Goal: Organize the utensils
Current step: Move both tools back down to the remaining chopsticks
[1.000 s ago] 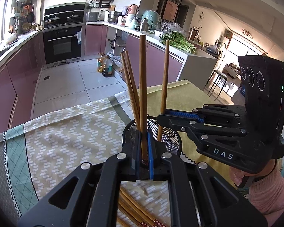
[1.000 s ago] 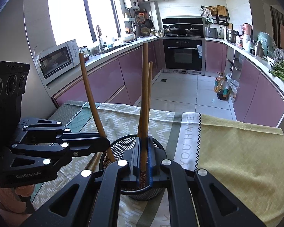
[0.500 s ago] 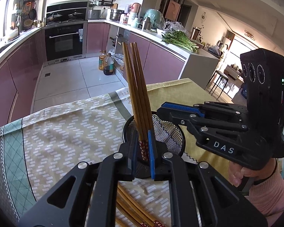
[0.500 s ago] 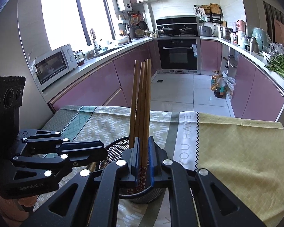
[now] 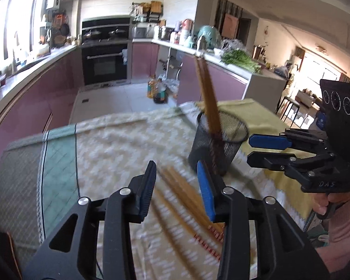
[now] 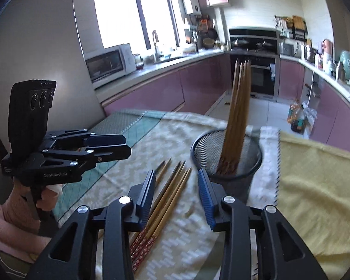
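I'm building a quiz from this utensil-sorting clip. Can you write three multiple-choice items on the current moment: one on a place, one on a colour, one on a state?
1. Where do the upright chopsticks stand?
A. In the black mesh cup
B. On the yellow cloth
C. On the kitchen counter

2. What colour are the pads on the gripper fingers?
A. Red
B. Blue
C. White

3. What is between the fingers of the right gripper?
A. A chopstick, clamped tight
B. The rim of the cup
C. Nothing; its jaws are apart and opening

Answers:
1: A, the bundle leans inside the cup.
2: B, blue pads line the inner faces of both grippers.
3: C, the loose chopsticks lie flat on the tablecloth beneath, ungripped; the left gripper is likewise empty and opening.
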The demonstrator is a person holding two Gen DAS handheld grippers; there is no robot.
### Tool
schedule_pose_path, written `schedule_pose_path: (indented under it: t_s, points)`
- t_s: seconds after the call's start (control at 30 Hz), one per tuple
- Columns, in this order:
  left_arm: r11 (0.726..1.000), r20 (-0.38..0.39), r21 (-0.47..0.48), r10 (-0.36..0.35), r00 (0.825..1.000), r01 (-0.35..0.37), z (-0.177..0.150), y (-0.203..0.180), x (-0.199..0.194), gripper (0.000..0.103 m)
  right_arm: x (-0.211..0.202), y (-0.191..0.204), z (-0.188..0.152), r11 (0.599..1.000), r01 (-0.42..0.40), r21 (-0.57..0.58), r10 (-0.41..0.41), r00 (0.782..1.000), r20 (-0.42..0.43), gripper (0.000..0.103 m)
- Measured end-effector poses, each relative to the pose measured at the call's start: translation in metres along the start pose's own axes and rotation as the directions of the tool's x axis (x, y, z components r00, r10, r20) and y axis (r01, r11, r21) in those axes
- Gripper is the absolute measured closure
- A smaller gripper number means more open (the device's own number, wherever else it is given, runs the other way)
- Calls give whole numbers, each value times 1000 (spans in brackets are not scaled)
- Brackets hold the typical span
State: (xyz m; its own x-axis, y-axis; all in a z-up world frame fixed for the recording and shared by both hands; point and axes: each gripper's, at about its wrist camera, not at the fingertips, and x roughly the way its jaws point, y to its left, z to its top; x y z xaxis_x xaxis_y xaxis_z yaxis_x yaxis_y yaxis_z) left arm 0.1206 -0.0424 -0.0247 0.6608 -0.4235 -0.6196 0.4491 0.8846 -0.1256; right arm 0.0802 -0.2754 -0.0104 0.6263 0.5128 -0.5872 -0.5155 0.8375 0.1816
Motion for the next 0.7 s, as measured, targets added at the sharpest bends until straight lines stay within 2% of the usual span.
schedule_pose_path:
  t_s: [0.13,0.3,0.7]
  points:
    - [999,-68,-36,6,998,-9,-27,11,8,67,24,5,-19,999,-28,36,31,996,-81,67]
    - [997,-135,-74,8,991,-18,-52,19,24,67,43,14,-34,999,-19,50,26,989,-143,67]
    - [994,-193,-100,13,981,-33,-71,19,41,67,56,17,-47,998,15,68,-2,982,-189,68]
